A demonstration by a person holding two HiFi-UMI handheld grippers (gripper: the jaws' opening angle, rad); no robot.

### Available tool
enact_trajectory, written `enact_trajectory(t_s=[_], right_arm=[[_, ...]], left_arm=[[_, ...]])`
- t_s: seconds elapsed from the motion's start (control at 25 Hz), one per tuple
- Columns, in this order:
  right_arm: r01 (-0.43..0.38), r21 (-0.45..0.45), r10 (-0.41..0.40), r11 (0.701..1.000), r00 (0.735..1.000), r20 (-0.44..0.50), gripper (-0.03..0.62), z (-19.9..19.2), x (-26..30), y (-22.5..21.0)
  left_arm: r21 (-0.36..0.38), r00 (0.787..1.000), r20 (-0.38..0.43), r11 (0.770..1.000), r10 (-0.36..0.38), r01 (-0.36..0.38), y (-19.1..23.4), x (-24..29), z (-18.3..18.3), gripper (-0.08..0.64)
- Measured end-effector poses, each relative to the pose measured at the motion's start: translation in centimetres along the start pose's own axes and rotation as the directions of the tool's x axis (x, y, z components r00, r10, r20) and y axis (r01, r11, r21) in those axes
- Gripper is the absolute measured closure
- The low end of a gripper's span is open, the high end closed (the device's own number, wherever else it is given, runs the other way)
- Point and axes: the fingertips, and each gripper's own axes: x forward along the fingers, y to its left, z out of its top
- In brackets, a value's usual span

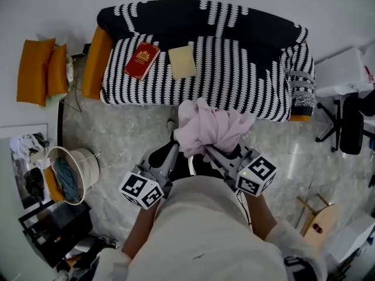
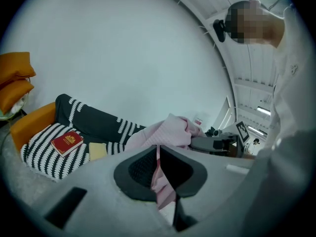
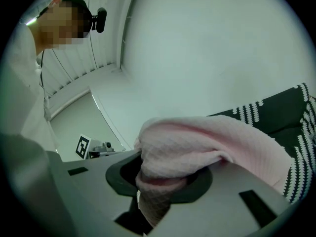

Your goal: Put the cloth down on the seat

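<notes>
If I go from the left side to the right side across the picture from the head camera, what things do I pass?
orange cushions → red book → pale yellow pad → black chair

A red book (image 1: 142, 61) lies beside a yellow pad (image 1: 182, 62), with orange cushions (image 1: 42, 70) and a white basket (image 1: 73, 174) leftward.
</notes>
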Motion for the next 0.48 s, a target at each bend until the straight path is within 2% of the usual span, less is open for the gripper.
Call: enact_trajectory(t_s=[0.24, 0.48], right_arm=[[0.07, 0.024, -0.071, 0.997, 0.997, 0.024, 0.48, 1.8, 2.3, -2.0], [0.149, 0.024, -0.15, 0.989, 0.988, 0.048, 0.48, 5.2, 5.8, -3.4]], left_arm=[[0.01, 0.997, -0.042, 0.998, -0.062, 0.062, 3.7, 2.1, 1.4, 0.531], [0.044, 0.989, -0.043, 0.989, -0.14, 0.141, 8.3, 5.1, 6.4, 0.531]])
